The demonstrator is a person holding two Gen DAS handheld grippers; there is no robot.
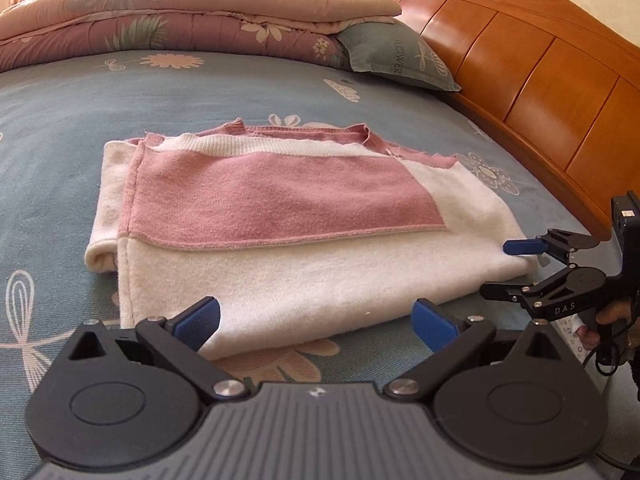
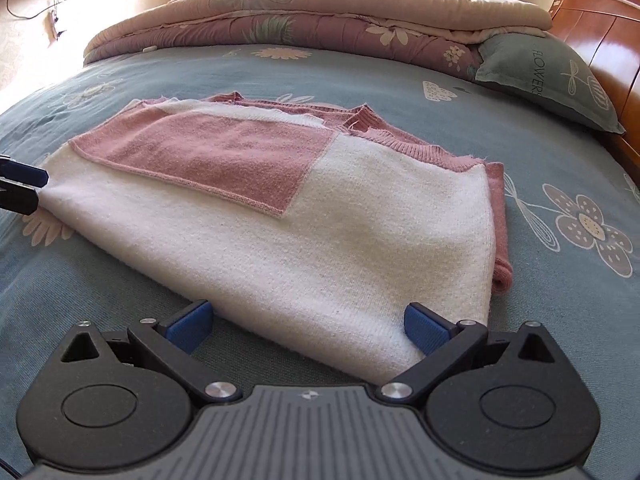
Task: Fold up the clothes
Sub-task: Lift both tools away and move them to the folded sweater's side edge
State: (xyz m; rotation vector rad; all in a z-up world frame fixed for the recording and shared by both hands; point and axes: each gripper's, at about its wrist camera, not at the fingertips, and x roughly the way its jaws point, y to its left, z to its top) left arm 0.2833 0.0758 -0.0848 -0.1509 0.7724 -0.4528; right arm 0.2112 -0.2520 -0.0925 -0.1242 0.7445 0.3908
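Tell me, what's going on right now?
Left gripper open, right gripper open, both at near edge of folded pink-and-white sweater. Sweater flat on bed. Nothing in the way.

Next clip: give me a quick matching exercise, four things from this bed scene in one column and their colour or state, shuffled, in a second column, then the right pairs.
Things:
1. sweater
2. pillow
3. headboard
4. left claw

Descriptions:
A. orange-brown wood
B. open, at the near white edge of the garment
C. grey-green, printed with the word FLOWERS
D. pink and white, folded on the bed

Pairs: 1-D, 2-C, 3-A, 4-B
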